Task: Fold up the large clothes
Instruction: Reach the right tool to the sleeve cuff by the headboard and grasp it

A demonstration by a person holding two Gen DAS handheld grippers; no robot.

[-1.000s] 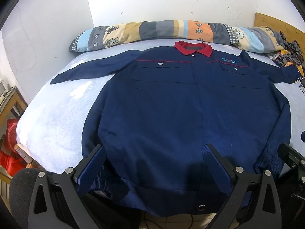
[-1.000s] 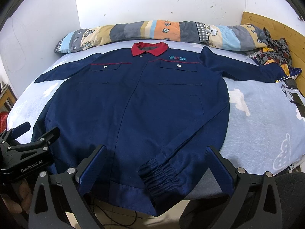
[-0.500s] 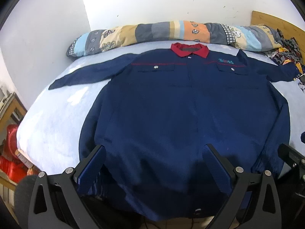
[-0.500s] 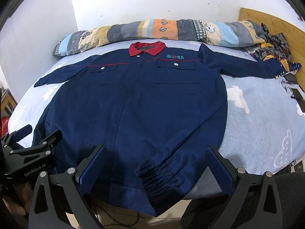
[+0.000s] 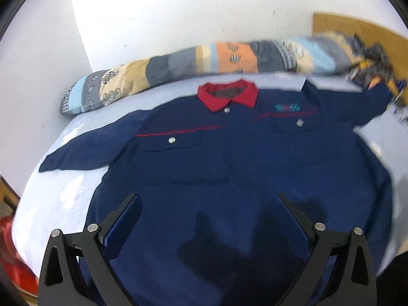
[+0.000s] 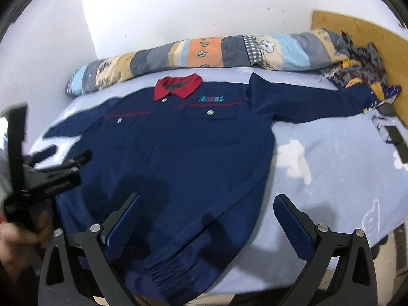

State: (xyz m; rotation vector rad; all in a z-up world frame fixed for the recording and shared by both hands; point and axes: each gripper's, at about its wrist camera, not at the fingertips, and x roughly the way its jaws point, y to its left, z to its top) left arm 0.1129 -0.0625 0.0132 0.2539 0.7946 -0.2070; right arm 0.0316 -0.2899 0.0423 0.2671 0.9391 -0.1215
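- Jacket (image 5: 229, 178): navy, red collar (image 5: 228, 95), spread front-up on your bed (image 6: 344, 153); its hem is cut off below both frames.
- Left gripper (image 5: 207, 216): your fingers stand wide over the jacket's lower front, gripping nothing; the right wrist view shows it blurred at far left.
- Pillow (image 6: 204, 53): long, patchwork, against the wall; smeared in your left view.
- Right gripper (image 6: 206, 216): fingers wide, empty, above the folded-in sleeve cuff (image 6: 163, 267), which only this view shows.
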